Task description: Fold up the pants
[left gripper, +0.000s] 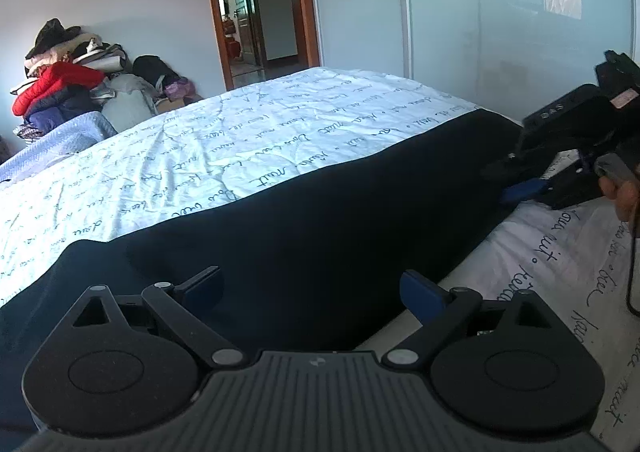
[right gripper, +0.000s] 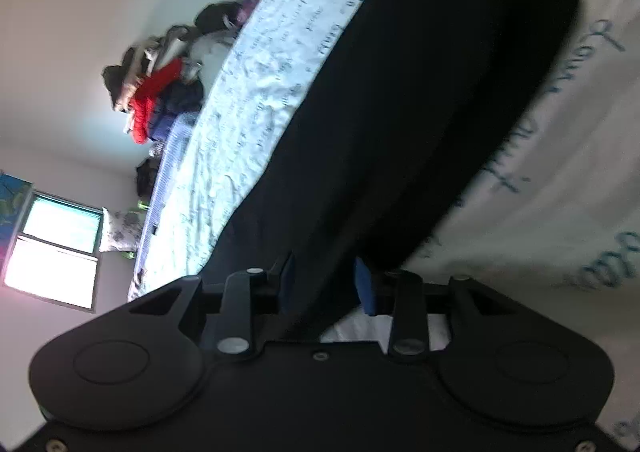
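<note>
In the left wrist view, upper left, a heap of mixed clothes w/ a red puffy jacket point(left gripper: 60, 86) sat against the wall. Below and across the frame ran the white bedsheet printed w/ dark cursive script point(left gripper: 224, 140). The long black fabric pants point(left gripper: 304, 212) lay flat on it as a diagonal band from lower left to mid right, legs seemingly stacked lengthwise.

At bottom centre the left gripper point(left gripper: 314, 288) hovered over the near end of the pants, jaws wide, nothing between the pads. At the far right edge the right gripper point(left gripper: 520, 190) sat at the other end of the pants, near the cloth edge. In its own view its jaws stood partly apart, narrower than the left's, w/ dark cloth between them but no visible pinch.

Judgement: next step is prob. a crosswise fold, end to end. To do it well:
- grip both layers at an end, not just the top one;
- lift low and carry straight along the band;
- align edges before releasing, then smooth.
</note>
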{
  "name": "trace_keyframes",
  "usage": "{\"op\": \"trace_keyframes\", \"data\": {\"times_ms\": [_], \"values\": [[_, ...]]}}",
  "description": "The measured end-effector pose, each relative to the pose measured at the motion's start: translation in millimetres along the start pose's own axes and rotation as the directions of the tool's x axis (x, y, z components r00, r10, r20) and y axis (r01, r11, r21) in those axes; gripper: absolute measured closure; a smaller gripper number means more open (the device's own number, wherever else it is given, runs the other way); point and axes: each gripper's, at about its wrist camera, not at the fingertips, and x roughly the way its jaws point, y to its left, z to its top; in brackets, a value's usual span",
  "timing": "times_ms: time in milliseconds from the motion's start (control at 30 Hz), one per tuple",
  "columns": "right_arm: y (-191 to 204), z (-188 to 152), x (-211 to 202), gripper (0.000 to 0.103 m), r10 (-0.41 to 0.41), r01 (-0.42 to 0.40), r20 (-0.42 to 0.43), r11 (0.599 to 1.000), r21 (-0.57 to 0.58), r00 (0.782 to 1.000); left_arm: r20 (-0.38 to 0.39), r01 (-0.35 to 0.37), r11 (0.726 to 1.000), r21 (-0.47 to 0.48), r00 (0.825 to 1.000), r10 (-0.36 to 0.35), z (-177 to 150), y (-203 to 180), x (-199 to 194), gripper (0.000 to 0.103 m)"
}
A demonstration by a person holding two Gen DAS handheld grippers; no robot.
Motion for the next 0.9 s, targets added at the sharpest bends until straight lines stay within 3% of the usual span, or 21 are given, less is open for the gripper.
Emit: {"op": "trace_keyframes", "data": {"times_ms": [133, 233, 300, 467, 533, 633, 667, 733, 900], "values": [[2, -10, 5, 0.069, -0.010, 0.009, -0.009, 0.999, -0.045, 1.000, -0.005, 0.019, 1.000, 0.002, 1.000, -0.019, -3, -4, 5, 0.007], [1, -12, 7, 0.095, -0.011, 0.012, 0.002, 0.998, -0.067, 1.000, -0.041, 0.026, 1.000, -0.005, 0.999, -0.026, -7, -8, 20, 0.007], [5, -15, 1, 0.095, -0.005, 0.007, 0.011, 0.995, -0.095, 1.000, -0.071, -0.001, 1.000, -0.011, 0.997, 0.000, -4, -9, 25, 0.009], [9, -26, -35, 0.096, 0.037, -0.031, 0.049, 0.993, -0.118, 0.998, 0.034, 0.056, 0.995, -0.085, 0.998, -0.053, 8, 5, 4, 0.005], [-6, -30, -34, 0.096, -0.004, 0.007, 0.039, 0.996, -0.094, 0.999, 0.050, 0.078, 0.989, -0.128, 0.996, -0.072, 11, 9, 8, 0.001], [-23, -30, -25, 0.096, -0.008, 0.010, 0.045, 0.999, -0.053, 0.999, -0.015, 0.072, 0.989, -0.128, 0.997, -0.074, 8, 6, 36, 0.001], [-25, -29, -26, 0.094, 0.010, -0.007, 0.060, 0.999, -0.045, 0.998, -0.056, 0.046, 0.993, -0.113, 0.997, -0.053, 4, 5, 49, 0.005], [-20, -28, -26, 0.093, 0.014, -0.012, 0.051, 0.999, -0.034, 0.999, -0.133, 0.000, 0.995, -0.098, 0.991, -0.013, -3, 4, 64, 0.004], [-17, -16, -61, 0.087, 0.044, -0.037, 0.133, 0.998, -0.057, 0.990, -0.106, 0.040, 0.983, -0.180, 0.993, -0.060, 2, 15, 44, 0.005]]}}
